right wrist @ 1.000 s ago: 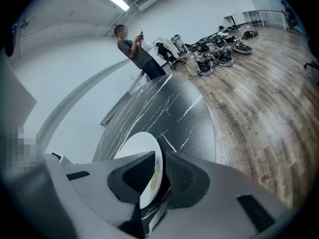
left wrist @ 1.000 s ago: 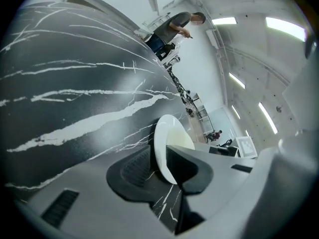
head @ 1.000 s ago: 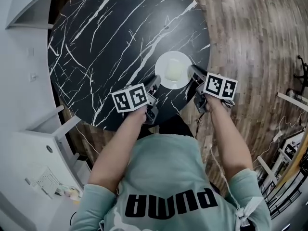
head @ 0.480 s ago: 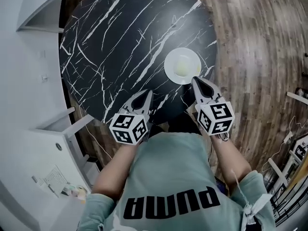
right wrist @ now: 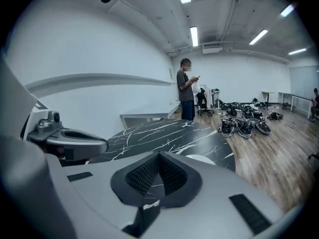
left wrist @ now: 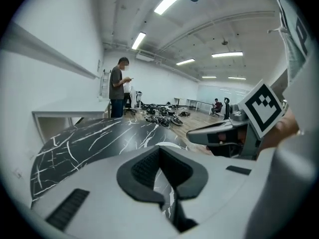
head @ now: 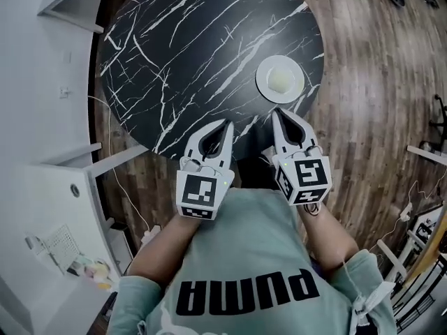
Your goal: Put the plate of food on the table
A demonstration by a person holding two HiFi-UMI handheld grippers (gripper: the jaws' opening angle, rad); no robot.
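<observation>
**Plate on the marble table, both grippers shut and empty**

At the far left stands a white cabinet with open shelves, close to the edge of the round black marble table with white veins. The table fills the upper middle of the head view.

The left gripper is held over the table's near edge with its tips pointing away from the person. Its jaws are pressed together tip to tip and nothing is between them. The left gripper view shows the two dark ribbed pads meeting, with only the tabletop beyond. A person in a dark shirt stands in the background beyond the table.

To the right, the small round white plate rests flat on the table near its right-hand rim. A pale yellowish portion of food sits in its middle. No gripper touches the plate.

The right gripper is just short of the plate, on the person's side, with its tips pointing toward it. Its jaws are also closed together and hold nothing.

A brown wood-plank floor runs along the right side.
</observation>
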